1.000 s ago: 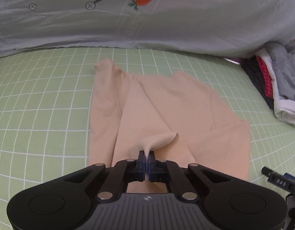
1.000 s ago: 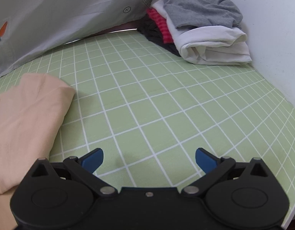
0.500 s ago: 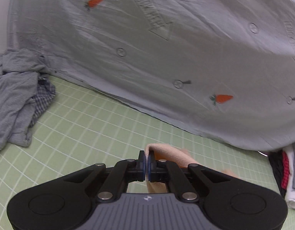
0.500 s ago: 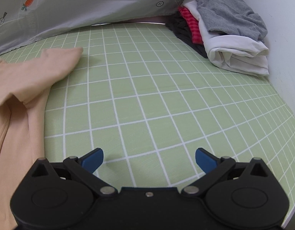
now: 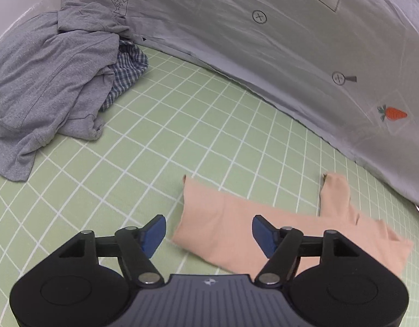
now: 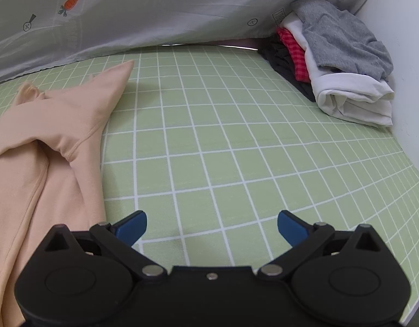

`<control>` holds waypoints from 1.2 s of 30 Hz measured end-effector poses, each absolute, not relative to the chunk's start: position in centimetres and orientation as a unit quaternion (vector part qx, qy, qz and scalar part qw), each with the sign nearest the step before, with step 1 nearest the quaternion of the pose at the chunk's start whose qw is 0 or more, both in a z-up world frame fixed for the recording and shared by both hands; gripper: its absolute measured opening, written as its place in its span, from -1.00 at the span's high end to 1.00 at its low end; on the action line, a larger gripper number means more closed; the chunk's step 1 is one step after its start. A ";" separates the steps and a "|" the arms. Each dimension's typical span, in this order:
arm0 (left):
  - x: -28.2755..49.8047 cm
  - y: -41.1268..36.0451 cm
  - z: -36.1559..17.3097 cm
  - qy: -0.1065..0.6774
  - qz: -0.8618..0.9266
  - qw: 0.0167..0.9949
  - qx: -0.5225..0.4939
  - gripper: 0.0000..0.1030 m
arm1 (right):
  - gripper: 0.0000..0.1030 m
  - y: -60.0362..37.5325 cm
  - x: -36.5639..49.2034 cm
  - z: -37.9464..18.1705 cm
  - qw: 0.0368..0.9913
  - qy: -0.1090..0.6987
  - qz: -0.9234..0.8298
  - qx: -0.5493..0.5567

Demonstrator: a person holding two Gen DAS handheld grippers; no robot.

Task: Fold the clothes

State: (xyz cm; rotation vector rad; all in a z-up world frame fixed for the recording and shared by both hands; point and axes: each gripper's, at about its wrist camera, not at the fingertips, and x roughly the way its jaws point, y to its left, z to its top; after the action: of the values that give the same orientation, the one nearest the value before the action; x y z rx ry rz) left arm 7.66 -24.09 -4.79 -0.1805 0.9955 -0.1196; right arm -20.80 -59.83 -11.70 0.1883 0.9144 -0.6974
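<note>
A peach long-sleeved garment (image 5: 231,218) lies on the green grid mat (image 5: 144,163). In the left wrist view one sleeve is laid across towards the left, its cuff end between and just beyond my fingers. My left gripper (image 5: 209,233) is open above that sleeve, holding nothing. In the right wrist view the same peach garment (image 6: 43,147) fills the left side, one sleeve pointing up towards the back. My right gripper (image 6: 212,224) is open over bare mat, to the right of the garment's edge and apart from it.
A rumpled grey shirt over a checked one (image 5: 46,73) lies at the back left. A stack of folded clothes (image 6: 340,62) sits at the back right beside a white wall. A grey printed sheet (image 5: 264,41) hangs along the back edge.
My left gripper carried the pinched sleeve up and over to the left, then opened and let it drop on the mat. The right gripper stayed open and shifted a little.
</note>
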 end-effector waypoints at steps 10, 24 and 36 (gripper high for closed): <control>-0.7 -25.0 -3.6 0.486 -0.100 0.868 -0.036 -0.49 | -0.99 -55.8 -23.6 -11.7 0.851 0.450 -0.236 0.132; -7.9 -22.0 -3.8 0.501 -0.132 0.855 0.015 -0.50 | -0.06 -51.1 -28.0 -13.0 0.838 0.465 -0.241 0.155; -9.4 -16.4 -4.8 0.511 -0.139 0.848 0.015 -0.50 | 0.91 -47.5 -28.5 -12.0 0.848 0.442 -0.265 0.118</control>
State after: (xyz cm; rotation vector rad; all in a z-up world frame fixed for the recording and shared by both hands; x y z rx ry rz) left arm -9.43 -16.36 -4.82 0.0314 1.0776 -0.2926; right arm -28.50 -47.51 -12.01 0.2493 0.9323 -0.5595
